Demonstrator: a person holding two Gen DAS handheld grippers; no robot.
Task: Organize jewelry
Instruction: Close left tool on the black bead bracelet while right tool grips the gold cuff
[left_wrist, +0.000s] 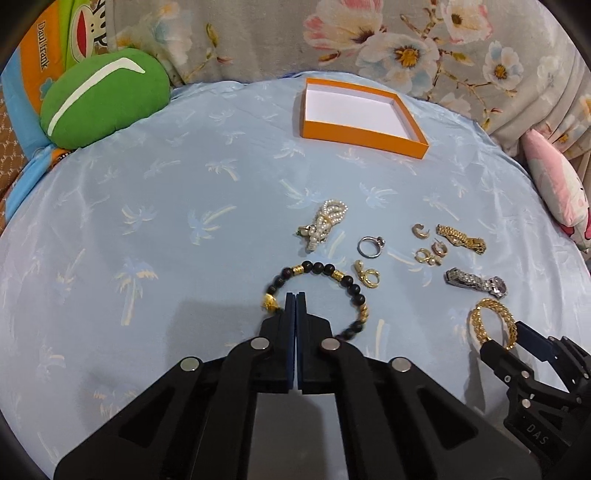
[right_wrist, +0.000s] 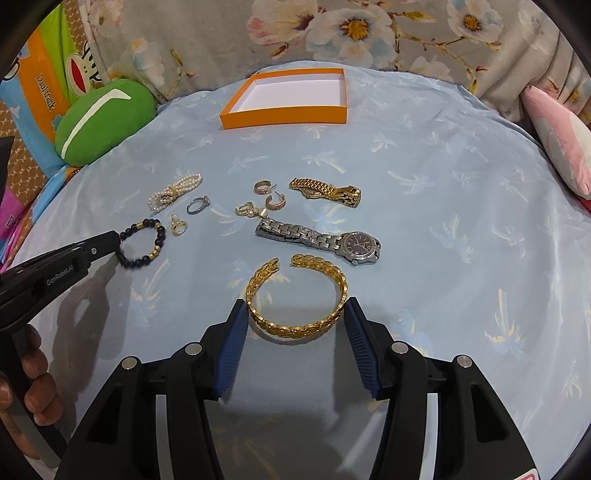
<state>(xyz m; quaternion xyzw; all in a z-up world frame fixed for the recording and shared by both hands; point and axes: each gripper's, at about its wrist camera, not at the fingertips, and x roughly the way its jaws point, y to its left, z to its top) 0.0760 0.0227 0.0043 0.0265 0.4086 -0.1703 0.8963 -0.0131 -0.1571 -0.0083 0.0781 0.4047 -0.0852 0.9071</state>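
Note:
My left gripper (left_wrist: 296, 295) is shut on the near side of a black-and-gold bead bracelet (left_wrist: 325, 268); it also shows in the right wrist view (right_wrist: 146, 243). My right gripper (right_wrist: 295, 310) is open, its jaws on either side of a gold cuff bangle (right_wrist: 297, 326) that lies on the cloth; the bangle also shows in the left wrist view (left_wrist: 493, 321). An empty orange box (left_wrist: 358, 114) stands at the far side; it also shows in the right wrist view (right_wrist: 288, 99). A silver watch (right_wrist: 321, 240), gold watch (right_wrist: 325, 192), pearl bracelet (right_wrist: 173, 192), rings and earrings lie between.
Everything lies on a light blue palm-print cloth (right_wrist: 443, 221). A green cushion (left_wrist: 103, 96) sits at the far left, a pink pillow (right_wrist: 561, 140) at the right, and floral fabric (left_wrist: 406, 44) behind the box.

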